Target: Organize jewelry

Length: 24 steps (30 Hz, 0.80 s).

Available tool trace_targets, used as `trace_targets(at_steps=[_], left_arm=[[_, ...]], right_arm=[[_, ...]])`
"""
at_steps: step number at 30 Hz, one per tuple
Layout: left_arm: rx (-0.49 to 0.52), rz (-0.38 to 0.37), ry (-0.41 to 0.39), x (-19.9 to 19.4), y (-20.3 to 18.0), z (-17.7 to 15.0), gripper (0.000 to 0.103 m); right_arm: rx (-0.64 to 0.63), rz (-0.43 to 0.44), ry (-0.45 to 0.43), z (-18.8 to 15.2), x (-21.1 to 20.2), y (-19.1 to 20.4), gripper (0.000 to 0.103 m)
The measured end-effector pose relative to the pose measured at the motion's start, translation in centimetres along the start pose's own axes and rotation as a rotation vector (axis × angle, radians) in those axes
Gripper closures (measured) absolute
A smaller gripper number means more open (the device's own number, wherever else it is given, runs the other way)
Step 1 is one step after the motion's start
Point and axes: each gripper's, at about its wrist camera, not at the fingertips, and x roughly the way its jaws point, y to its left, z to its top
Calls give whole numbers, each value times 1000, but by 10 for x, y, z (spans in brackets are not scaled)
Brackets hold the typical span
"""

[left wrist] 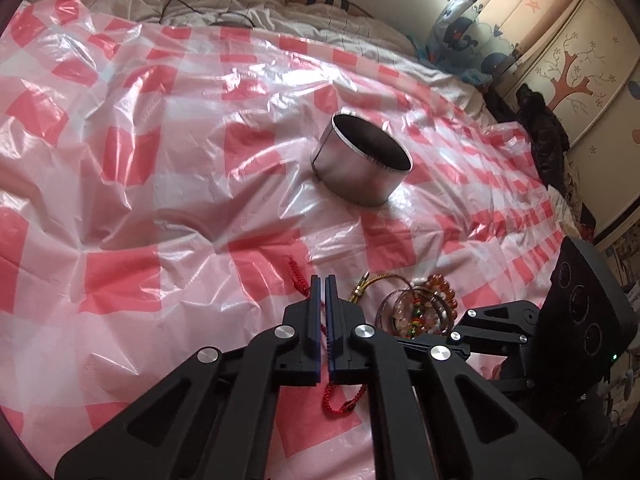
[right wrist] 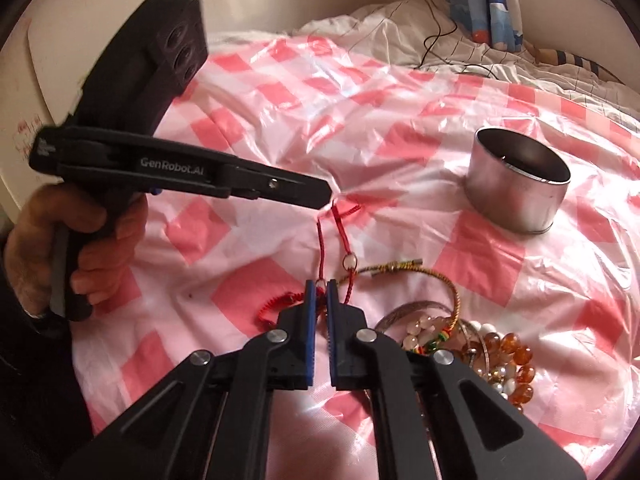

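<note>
A red braided cord bracelet (right wrist: pixel 340 224) hangs between the two grippers. My left gripper (left wrist: pixel 324 280) is shut on its upper end; in the right wrist view the left gripper (right wrist: pixel 326 196) holds it above the sheet. My right gripper (right wrist: pixel 320 285) is shut on the cord's lower part by a small ring. A round metal tin (left wrist: pixel 360 160), open and empty, stands beyond; it also shows in the right wrist view (right wrist: pixel 516 192). A pile of bead bracelets and bangles (right wrist: pixel 472 344) lies right of my right gripper, and shows in the left wrist view (left wrist: pixel 420 308).
A red-and-white checked plastic sheet (left wrist: pixel 160 160) covers the bed. A white duvet, cables and a blue patterned curtain (right wrist: pixel 480 0) lie at the far side. A painted wardrobe (left wrist: pixel 580 60) and dark clothing stand to the right.
</note>
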Motion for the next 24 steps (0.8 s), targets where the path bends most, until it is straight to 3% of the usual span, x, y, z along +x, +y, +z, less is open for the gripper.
trace_targets(at_steps=[5,10,11,12,14,16,17,18,21,24], left_arm=[[-12,-45,-44,-11,0,5,103],[-5,5,39,6,2,0,100],[-4,10,53,10,2,-1,87],[-4,32,56,14,1,-1,63],[12,68,59,19,-4,-2,42],[28,74,55,22,-8,-2,42],[32,62,56,23,-9,-2,49],[37,53,61,24,-10,-3,75],[81,89,76,28,-15,-5,100],[100,68,22,14,-21,-2,100]], right_arm=[[62,42,-89,10,-31,-11,97],[117,53,-138,13,-51,-25,97],[120,50,-141,13,-53,-26,97],[122,49,-143,13,-54,-26,97],[124,50,-144,13,-55,-27,97],[125,49,-144,13,-56,-28,97],[127,48,-146,13,-56,-29,97],[132,47,-149,13,-57,-30,97],[154,51,-164,12,-61,-34,97],[188,68,-191,12,-66,-41,97]])
